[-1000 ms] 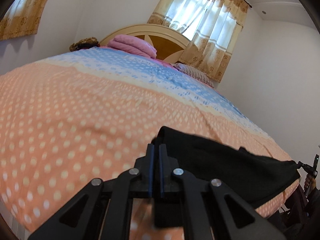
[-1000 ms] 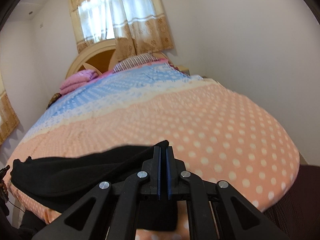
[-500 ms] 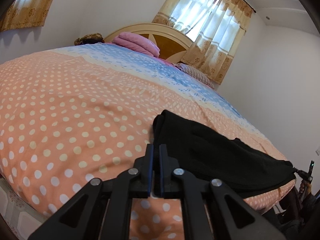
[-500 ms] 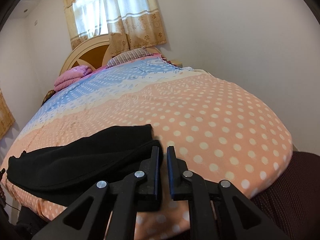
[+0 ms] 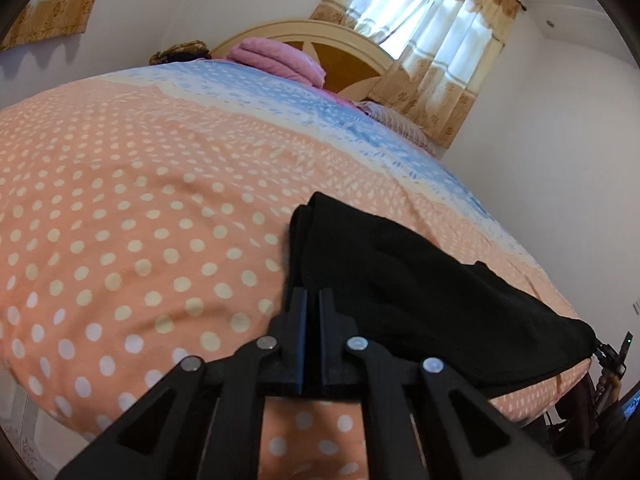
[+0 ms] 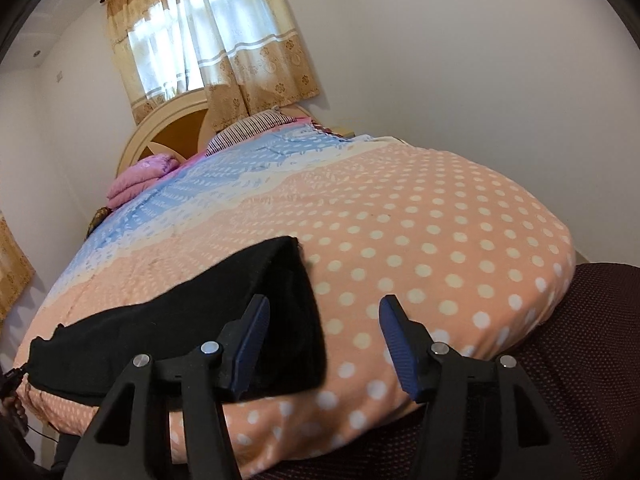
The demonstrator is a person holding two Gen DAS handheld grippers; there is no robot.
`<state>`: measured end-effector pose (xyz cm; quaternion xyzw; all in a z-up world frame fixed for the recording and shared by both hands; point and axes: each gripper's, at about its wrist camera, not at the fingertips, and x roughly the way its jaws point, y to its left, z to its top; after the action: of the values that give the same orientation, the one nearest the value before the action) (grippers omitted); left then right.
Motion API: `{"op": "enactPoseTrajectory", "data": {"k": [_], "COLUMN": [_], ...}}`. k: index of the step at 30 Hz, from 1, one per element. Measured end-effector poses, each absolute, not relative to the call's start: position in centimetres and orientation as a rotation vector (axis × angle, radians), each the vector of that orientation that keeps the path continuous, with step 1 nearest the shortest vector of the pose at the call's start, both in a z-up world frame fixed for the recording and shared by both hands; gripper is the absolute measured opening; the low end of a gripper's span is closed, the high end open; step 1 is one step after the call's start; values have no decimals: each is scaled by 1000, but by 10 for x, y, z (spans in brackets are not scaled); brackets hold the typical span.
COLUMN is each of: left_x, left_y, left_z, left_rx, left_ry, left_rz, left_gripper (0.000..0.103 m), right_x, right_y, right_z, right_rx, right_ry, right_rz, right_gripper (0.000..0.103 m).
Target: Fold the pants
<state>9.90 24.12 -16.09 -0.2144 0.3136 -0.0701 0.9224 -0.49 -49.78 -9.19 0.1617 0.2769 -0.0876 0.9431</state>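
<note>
Black pants (image 5: 420, 296) lie folded in a long strip across the near end of the bed; they also show in the right wrist view (image 6: 180, 316). My left gripper (image 5: 313, 300) sits at the near left edge of the pants, its fingers almost together with a thin gap, and I cannot tell whether cloth is between them. My right gripper (image 6: 324, 316) is open and empty, just at the right end of the pants, its left finger (image 6: 252, 332) over the black cloth.
The bed has an orange dotted cover (image 5: 120, 208) turning blue toward the headboard (image 6: 168, 136). A folded pink blanket (image 5: 280, 58) and a striped pillow (image 6: 248, 130) lie at the head. A dark red surface (image 6: 580, 360) is at the lower right. Walls and curtained windows surround.
My right gripper has opened and let go of the pants, which now lie on the bed. Both grippers have drawn back a little toward the near edge.
</note>
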Motion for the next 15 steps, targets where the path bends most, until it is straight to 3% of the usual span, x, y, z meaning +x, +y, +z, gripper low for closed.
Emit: {"op": "enactPoseTrajectory", "data": {"k": [7,15], "left_x": [76,69], "left_y": [245,261], "left_z": [-140,-160], "left_rx": [-481,-567], "left_ry": [585,644], "left_rz": [-176,-178], "left_gripper": [5,5], "right_x": [-1,-10], "right_y": [-498,-499], "right_z": [-95,-102], "right_rx": [368,384], "right_ry": [532,523], "right_rz": [-206,-211], "right_gripper": [59,59]}}
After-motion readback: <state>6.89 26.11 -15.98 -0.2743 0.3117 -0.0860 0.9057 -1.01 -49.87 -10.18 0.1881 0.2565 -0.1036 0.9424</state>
